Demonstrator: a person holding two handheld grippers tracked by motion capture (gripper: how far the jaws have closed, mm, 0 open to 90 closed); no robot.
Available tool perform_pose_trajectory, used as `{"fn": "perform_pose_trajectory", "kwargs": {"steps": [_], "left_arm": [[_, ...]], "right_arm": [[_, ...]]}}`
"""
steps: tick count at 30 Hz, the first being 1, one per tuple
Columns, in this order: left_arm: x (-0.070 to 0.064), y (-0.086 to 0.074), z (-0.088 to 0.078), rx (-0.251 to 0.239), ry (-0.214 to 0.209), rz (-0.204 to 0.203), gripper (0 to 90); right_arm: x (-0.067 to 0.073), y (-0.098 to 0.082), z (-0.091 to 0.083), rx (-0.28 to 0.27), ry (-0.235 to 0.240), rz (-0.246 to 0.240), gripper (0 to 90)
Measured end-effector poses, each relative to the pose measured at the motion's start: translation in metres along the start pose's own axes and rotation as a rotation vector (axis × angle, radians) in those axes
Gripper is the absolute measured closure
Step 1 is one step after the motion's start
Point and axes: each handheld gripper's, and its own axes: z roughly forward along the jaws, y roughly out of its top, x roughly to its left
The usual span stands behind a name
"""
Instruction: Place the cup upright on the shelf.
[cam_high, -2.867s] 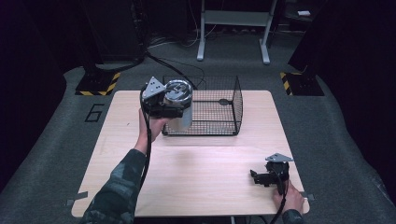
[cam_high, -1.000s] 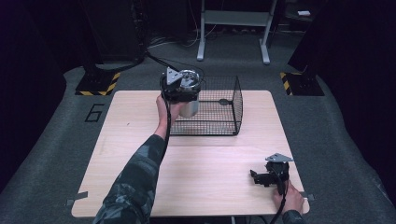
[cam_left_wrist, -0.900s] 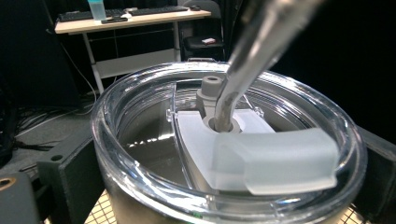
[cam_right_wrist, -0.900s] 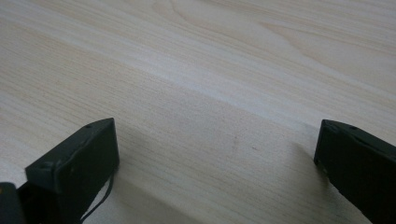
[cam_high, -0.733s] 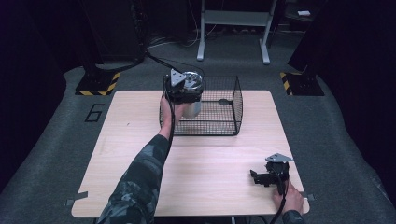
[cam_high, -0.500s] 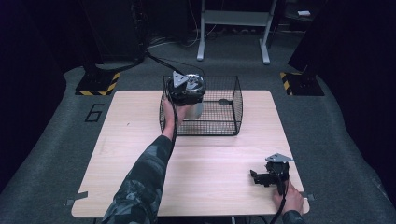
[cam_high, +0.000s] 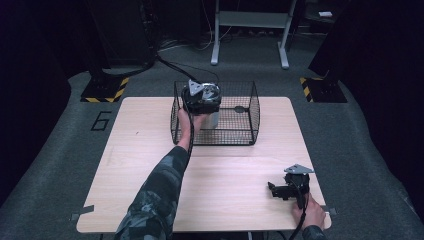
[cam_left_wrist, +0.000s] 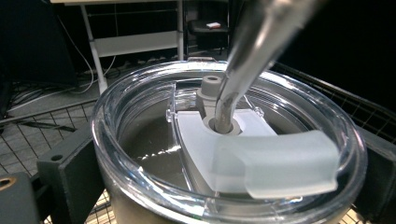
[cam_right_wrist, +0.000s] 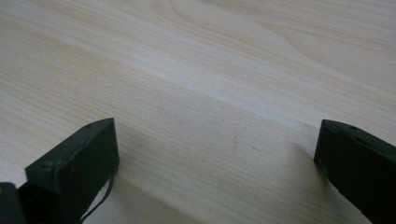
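Clamping a lidded tumbler (cam_left_wrist: 224, 154) inside the wire basket's (cam_high: 250, 107) left edge, left hand-held gripper (cam_high: 201, 100); right hand-held gripper (cam_high: 286, 190) gapes on bare table (cam_high: 235, 185).

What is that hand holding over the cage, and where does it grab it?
The left gripper holds a steel tumbler with a clear lid and straw, jaws clamped on its sides just below the rim. The right gripper holds nothing.

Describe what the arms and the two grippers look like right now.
The left sleeve is camouflage. Both grippers are black, each topped by a grey three-cornered plate: the left gripper, the right gripper. A black cable trails from each. The right claw's jaws are blocky.
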Motion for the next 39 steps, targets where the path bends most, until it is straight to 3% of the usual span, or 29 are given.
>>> {"fn": "perform_pose_trajectory", "kwargs": {"steps": [12,32,34,39], "left_arm": [[0.000,-0.011,0.009,0.029,0.003,-0.039,3.6],[-0.006,-0.025,0.019,0.050,0.006,-0.008,3.7],[-0.006,-0.026,0.019,0.058,0.001,0.002,3.7],[-0.007,-0.029,0.021,0.059,0.007,0.003,3.7]], "right_arm": [[0.000,0.000,0.000,0.001,0.002,-0.002,0.0],[-0.001,0.000,0.000,0.000,0.001,-0.009,0.0],[0.001,0.000,-0.001,0.007,0.002,0.017,0.0],[0.000,0.000,0.000,0.000,0.002,-0.004,0.0]]}}
